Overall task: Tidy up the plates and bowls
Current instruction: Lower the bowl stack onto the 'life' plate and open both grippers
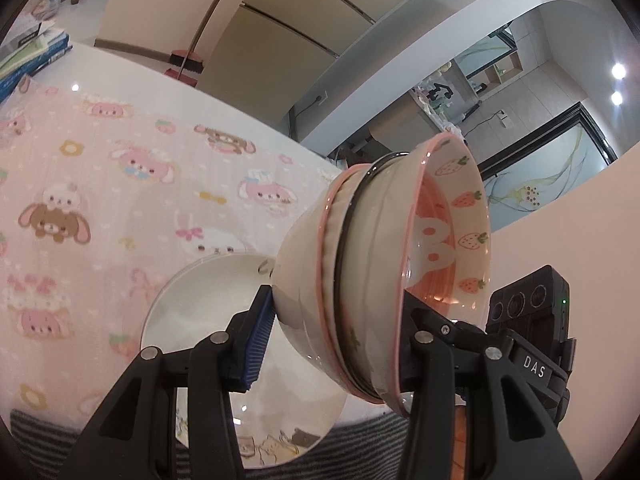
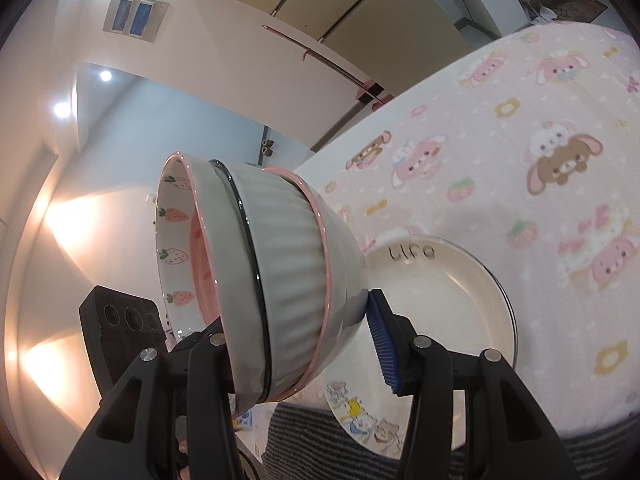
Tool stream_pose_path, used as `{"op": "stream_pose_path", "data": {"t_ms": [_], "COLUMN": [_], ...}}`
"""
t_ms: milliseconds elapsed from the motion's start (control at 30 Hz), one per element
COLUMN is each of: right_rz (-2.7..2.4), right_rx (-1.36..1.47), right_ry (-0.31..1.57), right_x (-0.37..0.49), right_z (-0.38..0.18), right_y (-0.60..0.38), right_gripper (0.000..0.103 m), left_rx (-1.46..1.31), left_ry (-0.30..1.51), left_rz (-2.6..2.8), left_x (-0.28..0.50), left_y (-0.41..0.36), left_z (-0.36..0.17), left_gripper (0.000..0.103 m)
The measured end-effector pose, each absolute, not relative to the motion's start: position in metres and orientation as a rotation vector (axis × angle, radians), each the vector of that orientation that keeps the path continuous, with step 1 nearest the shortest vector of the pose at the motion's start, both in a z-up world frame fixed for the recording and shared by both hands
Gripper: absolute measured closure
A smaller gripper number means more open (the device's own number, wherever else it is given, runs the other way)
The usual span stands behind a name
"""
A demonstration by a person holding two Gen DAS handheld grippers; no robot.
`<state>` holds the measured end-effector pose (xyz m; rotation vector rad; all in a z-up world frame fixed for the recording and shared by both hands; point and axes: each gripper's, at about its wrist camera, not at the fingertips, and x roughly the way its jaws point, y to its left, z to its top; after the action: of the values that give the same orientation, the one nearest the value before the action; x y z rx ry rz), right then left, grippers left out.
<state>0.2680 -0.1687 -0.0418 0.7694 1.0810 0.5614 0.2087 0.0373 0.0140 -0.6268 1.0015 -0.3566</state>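
Observation:
Three nested bowls (image 1: 372, 256) hang tilted on their side above the table: a white outer bowl with a pink rim, a ribbed one with a black rim, and an inner one with strawberries. My left gripper (image 1: 336, 328) is shut on the stack, with its blue pad on the base and its other finger inside the rim. From the opposite side my right gripper (image 2: 298, 336) is shut on the same bowls (image 2: 272, 264). Below lies a white plate (image 1: 208, 292) lettered "Life" (image 2: 440, 288), on top of a cartoon-printed plate (image 2: 360, 412).
A pink bunny-print cloth (image 1: 120, 168) covers the table, with a grey striped mat (image 2: 304, 440) at the near edge. Books (image 1: 28, 48) lie at the far left corner. A broom (image 1: 184, 64) leans against the cabinets beyond the table.

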Motion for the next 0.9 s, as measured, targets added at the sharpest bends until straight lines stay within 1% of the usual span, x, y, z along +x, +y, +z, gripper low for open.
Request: {"op": "stream_pose_path", "data": {"t_ms": [467, 900], "right_rz": [0.521, 0.461], "right_rx": [0.769, 0.702], "right_ry": [1.180, 1.242], "right_x": [0.228, 0.226], "right_z": [-0.081, -0.103], "right_y": [-0.165, -0.160], "right_gripper": [0.053, 0.053], "left_rx": [-0.621, -0.598], "left_ry": [1.068, 1.134], "left_rz": [-0.317, -0.298], "left_x": [0.166, 0.167], "left_y": [0.039, 0.037], "left_z": [-0.023, -0.052], "left_gripper": [0.057, 0.058]}}
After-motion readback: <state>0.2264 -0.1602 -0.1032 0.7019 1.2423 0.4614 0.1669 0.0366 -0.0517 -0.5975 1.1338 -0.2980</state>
